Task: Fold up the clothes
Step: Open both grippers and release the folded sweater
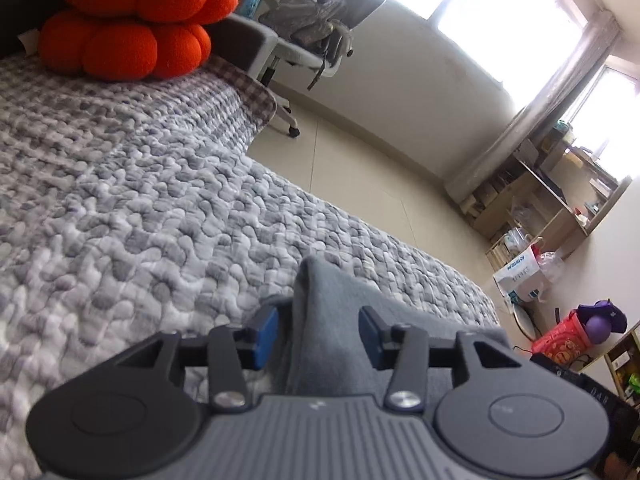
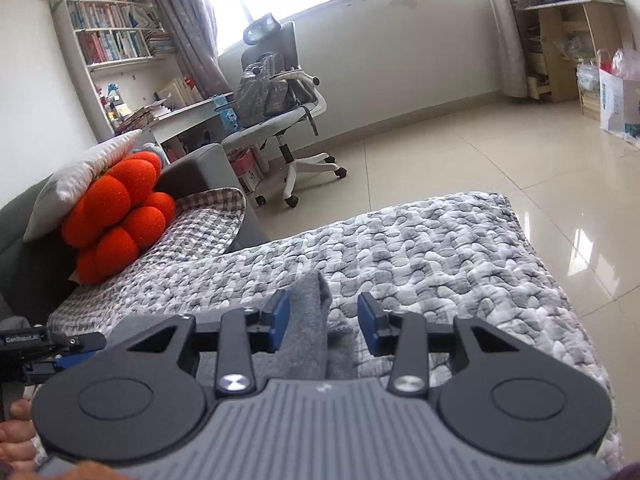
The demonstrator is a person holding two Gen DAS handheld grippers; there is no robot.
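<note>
Left gripper: the black two-finger left gripper (image 1: 319, 334) with blue pads stood with its jaws apart; a raised fold of cloth ran up between them, close by the left-hand pad (image 1: 267, 338) in its own view, with a clear gap to the other pad, so nothing was pinched.
Right gripper: the black two-finger right gripper (image 2: 323, 322) with blue pads also stood with jaws parted; cloth lay between them beside the left-hand pad (image 2: 281, 320), well clear of the other; whether that pad touched the cloth could not be told.
Garment: the soft grey knitted garment (image 1: 336, 320) lay on the quilt, bunched into a ridge under both tools; its far tip (image 2: 316, 288) pointed away from the cameras.
Surface: the grey-and-white pebble-patterned quilted blanket (image 2: 440, 248) covered the bed-like top, its far edge near the tiled floor.
Cushion: the orange lobed plush cushion (image 1: 132, 20) sat at the far end of the blanket, leaning on a white pillow (image 2: 80, 168) in the right view.
Other tool in right view: part of the left gripper showed at the left edge, low, with fingers (image 2: 16, 436) of a hand below it.
Room: a grey-and-white wheeled office chair (image 2: 288, 120) carrying a grey backpack stood on the floor beyond the bed.
</note>
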